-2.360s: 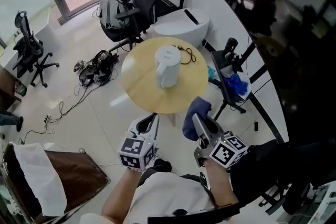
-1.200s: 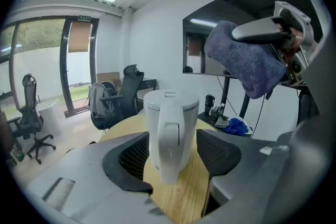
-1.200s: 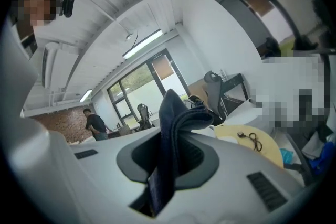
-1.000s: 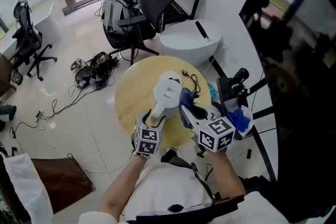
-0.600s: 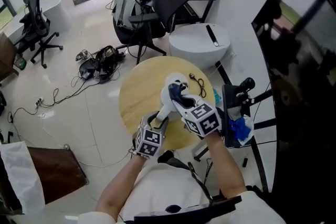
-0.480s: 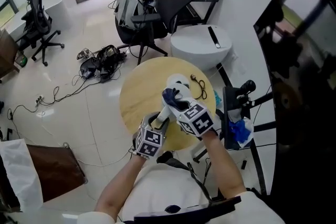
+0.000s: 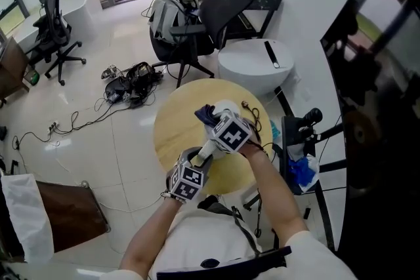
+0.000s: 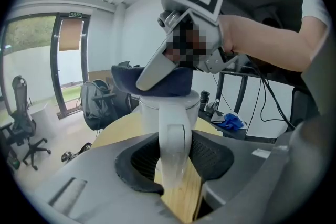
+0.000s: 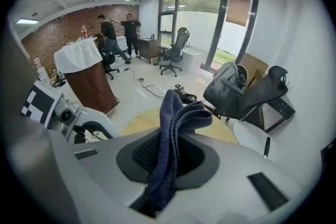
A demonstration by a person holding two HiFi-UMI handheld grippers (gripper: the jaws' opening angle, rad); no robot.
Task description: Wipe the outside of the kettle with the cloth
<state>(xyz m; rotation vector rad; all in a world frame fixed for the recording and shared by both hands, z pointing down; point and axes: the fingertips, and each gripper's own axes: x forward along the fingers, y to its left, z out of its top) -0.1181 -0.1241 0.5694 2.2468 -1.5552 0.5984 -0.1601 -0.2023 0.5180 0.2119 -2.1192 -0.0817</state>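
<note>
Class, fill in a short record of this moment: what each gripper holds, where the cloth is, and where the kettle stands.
Left gripper: jaws have just been closing, now clamped on the handle of the kettle
Right gripper: shut on the dark blue cloth
Cloth position: pressed onto the kettle's top
Kettle position: white, upright on the round wooden table

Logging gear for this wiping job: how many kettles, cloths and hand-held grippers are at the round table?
Kettle: 1
Cloth: 1
Hand-held grippers: 2, the left hand-held gripper and the right hand-held gripper
Total: 4
</note>
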